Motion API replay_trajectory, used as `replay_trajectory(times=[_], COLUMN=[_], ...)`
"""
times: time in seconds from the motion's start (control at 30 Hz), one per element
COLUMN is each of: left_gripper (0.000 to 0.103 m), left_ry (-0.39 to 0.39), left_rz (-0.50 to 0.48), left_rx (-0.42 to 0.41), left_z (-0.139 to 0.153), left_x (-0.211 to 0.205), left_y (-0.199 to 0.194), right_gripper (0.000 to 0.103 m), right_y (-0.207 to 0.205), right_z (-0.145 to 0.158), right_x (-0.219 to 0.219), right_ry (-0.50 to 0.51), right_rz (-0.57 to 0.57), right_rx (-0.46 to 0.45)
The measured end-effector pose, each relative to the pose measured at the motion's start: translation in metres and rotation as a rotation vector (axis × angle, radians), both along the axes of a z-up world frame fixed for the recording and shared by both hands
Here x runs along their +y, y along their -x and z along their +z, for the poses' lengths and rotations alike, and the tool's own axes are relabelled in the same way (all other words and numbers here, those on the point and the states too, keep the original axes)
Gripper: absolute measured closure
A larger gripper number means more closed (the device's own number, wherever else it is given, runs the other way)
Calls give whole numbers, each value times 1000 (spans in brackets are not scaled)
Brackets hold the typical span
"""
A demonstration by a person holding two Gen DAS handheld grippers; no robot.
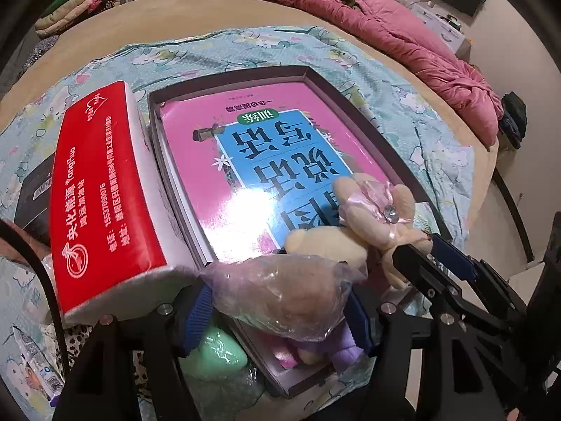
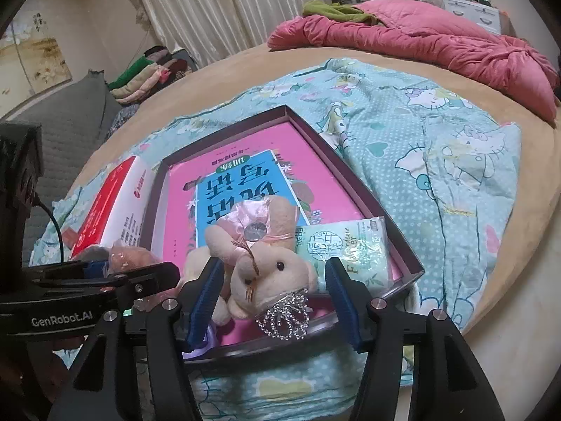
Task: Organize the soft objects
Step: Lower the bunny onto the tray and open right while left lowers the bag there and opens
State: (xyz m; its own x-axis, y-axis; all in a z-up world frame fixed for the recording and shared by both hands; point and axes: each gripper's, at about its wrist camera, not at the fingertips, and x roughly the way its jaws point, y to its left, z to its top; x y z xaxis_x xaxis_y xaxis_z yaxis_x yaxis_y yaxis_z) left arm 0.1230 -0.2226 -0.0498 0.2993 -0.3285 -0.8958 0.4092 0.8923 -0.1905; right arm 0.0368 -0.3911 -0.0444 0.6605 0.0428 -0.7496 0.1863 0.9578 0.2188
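Roughly midway: tissue pack [image 2: 354, 249] already inside box [image 2: 403, 242]. Right gripper [image 2: 273, 301] spread around cream plush rabbit [image 2: 266, 266] over box; left gripper [image 1: 280, 315] pinching bagged plush [image 1: 280, 298], not yet placed.

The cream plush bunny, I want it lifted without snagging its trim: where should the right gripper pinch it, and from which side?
Pinch the cream plush bunny across its head, cheek to cheek, coming in from the box's near edge. The right gripper is open and already straddles the head. Keep above the rhinestone tiara and below the pink bow, probably the trim most likely to snag.
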Motion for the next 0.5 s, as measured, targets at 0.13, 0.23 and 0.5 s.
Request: replay_trajectory(times=[0.13, 0.23, 0.5], left_gripper=[37, 37, 34], left_ry=[-1, 17, 62], left_rz=[-1, 6, 11], left_rx=[-6, -4, -7], left_z=[0, 1, 2], left_x=[3, 6, 13], left_y=[3, 7, 17], right_gripper=[40, 39, 36], right_y=[3, 6, 10], right_z=[3, 9, 13], right_x=[-3, -5, -11], right_ry=[0, 5, -7], right_rz=[-16, -36, -62], right_rx=[-11, -31, -45])
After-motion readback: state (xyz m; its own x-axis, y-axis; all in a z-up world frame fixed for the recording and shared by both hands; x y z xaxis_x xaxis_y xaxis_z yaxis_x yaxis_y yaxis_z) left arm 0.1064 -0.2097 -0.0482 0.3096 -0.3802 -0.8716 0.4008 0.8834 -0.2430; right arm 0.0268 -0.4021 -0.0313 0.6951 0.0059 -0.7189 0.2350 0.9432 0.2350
